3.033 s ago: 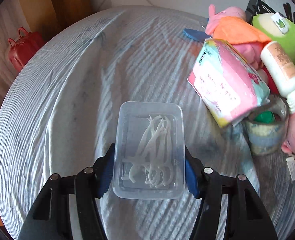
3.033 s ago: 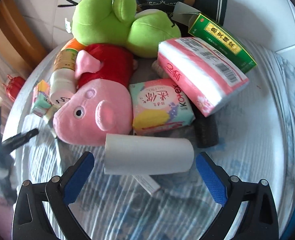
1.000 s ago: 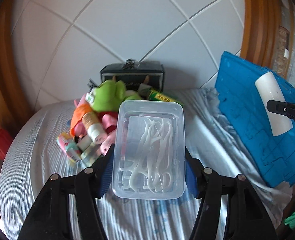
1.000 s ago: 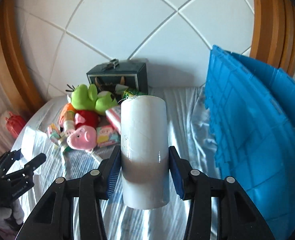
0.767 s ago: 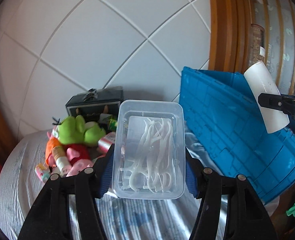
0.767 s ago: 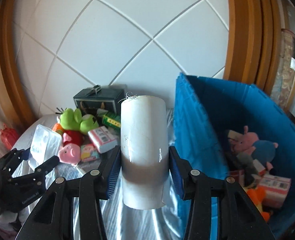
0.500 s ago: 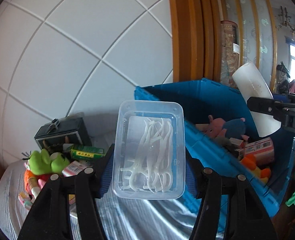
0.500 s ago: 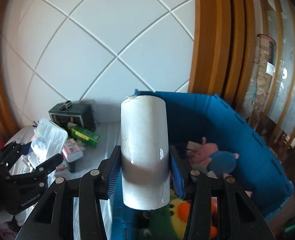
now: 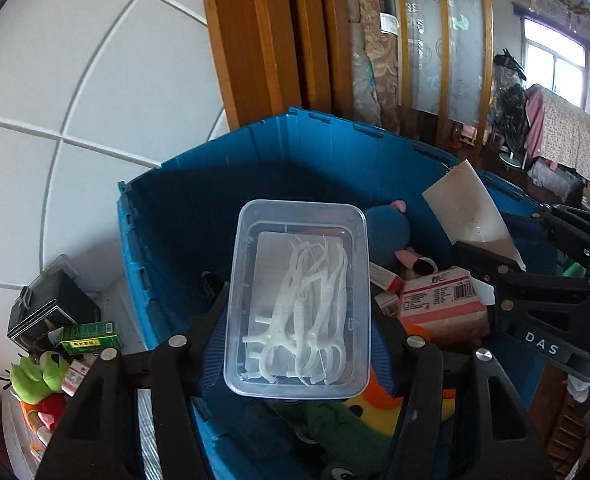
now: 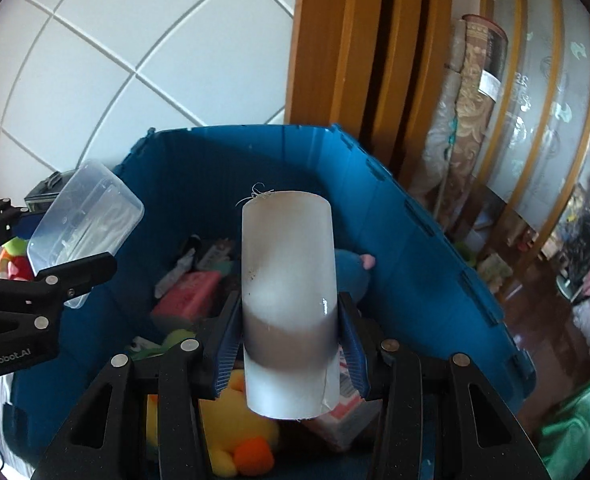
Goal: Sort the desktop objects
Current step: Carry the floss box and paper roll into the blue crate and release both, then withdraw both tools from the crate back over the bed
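White tiled wall, wooden frame, blue crate

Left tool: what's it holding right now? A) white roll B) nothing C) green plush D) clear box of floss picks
D: the left tool is clamped on the clear box of floss picks, held over the blue bin; the white roll sits in the right tool.

Blue bin; white roll; clear box.
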